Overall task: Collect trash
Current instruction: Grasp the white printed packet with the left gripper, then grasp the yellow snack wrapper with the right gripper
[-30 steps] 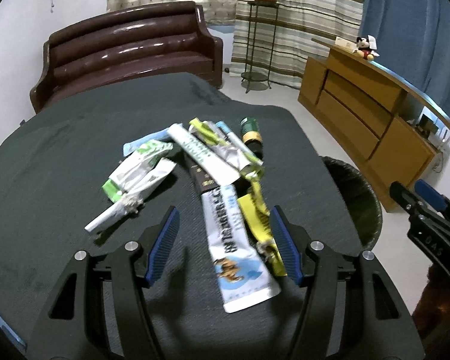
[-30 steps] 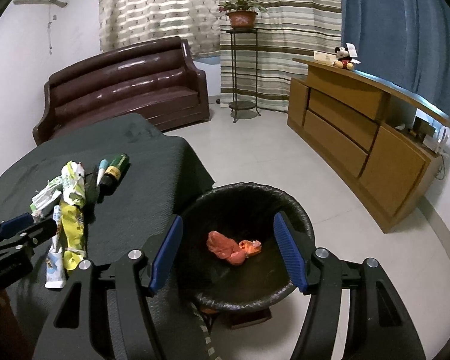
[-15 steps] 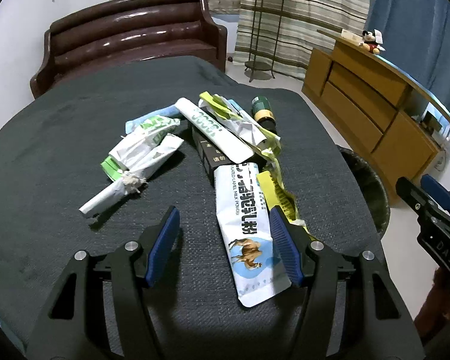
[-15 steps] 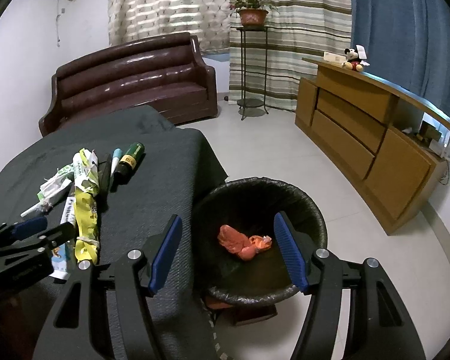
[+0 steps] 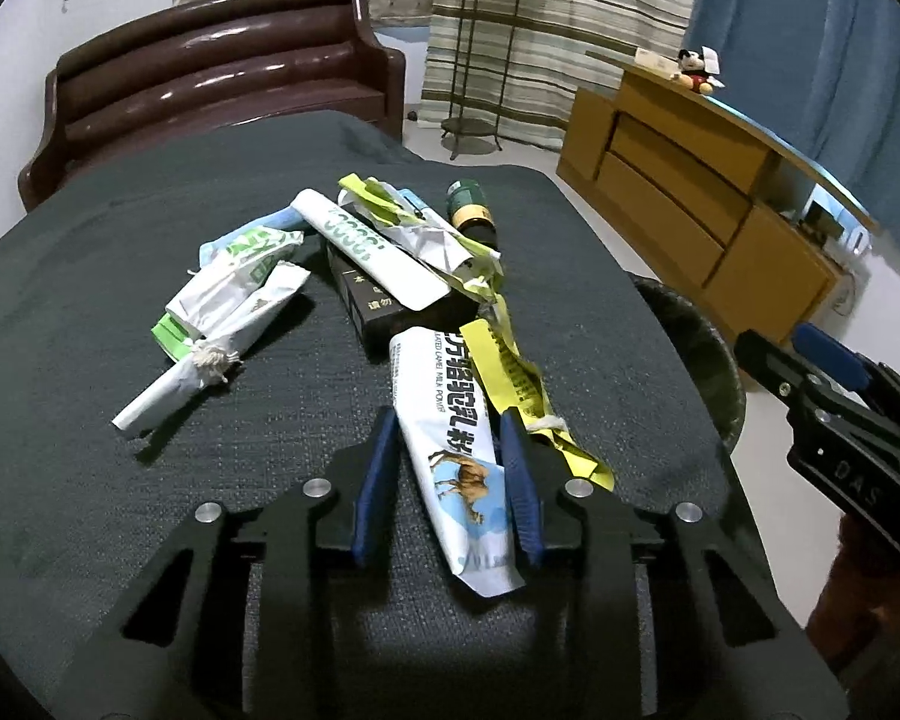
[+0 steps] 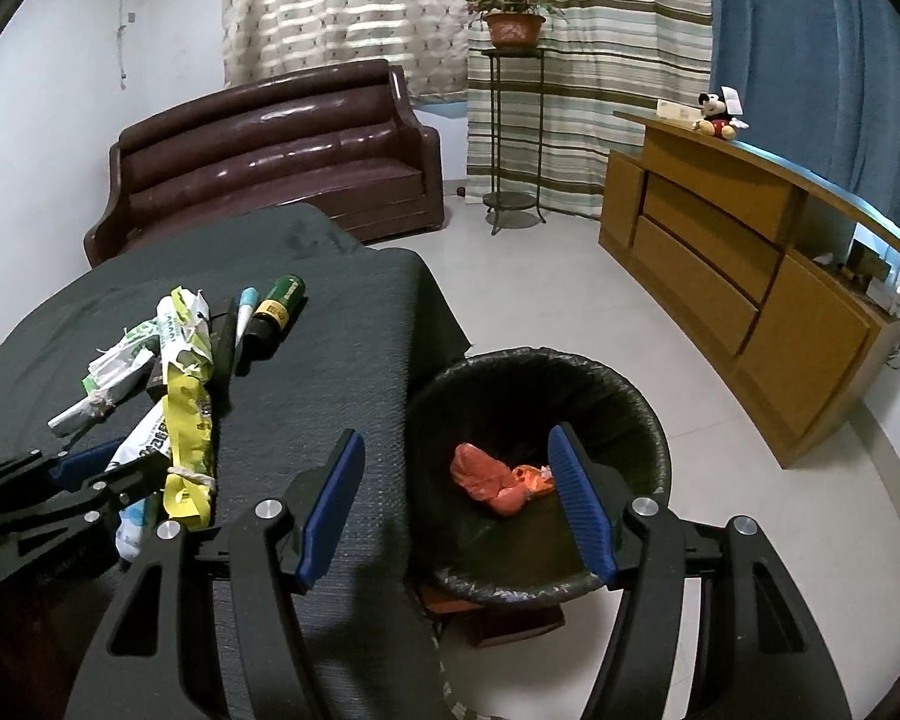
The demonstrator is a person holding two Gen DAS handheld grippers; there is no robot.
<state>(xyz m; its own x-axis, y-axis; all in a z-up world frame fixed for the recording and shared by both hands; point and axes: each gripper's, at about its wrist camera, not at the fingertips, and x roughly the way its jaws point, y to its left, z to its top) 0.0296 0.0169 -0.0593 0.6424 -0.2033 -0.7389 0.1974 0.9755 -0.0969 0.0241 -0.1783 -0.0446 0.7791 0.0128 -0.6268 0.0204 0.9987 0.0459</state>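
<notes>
Dark woven cloth covers the table, and the litter lies heaped along its middle within reach of the bin. Nearest the camera is a white-and-blue milk-powder sachet with a camel printed on it, lying lengthwise between the blue pads of the left gripper. Its jaws have just been closing around the sachet's width; whether the pads press on it yet I cannot tell. A yellow wrapper lies just beside the sachet, close enough that it may get dragged along. Behind are a black carton, crumpled white and green wrappers and a small green bottle. The right gripper hangs with jaws apart and nothing between them over the black-lined trash bin, which stands beside the table's edge and already holds a red wrapper.
</notes>
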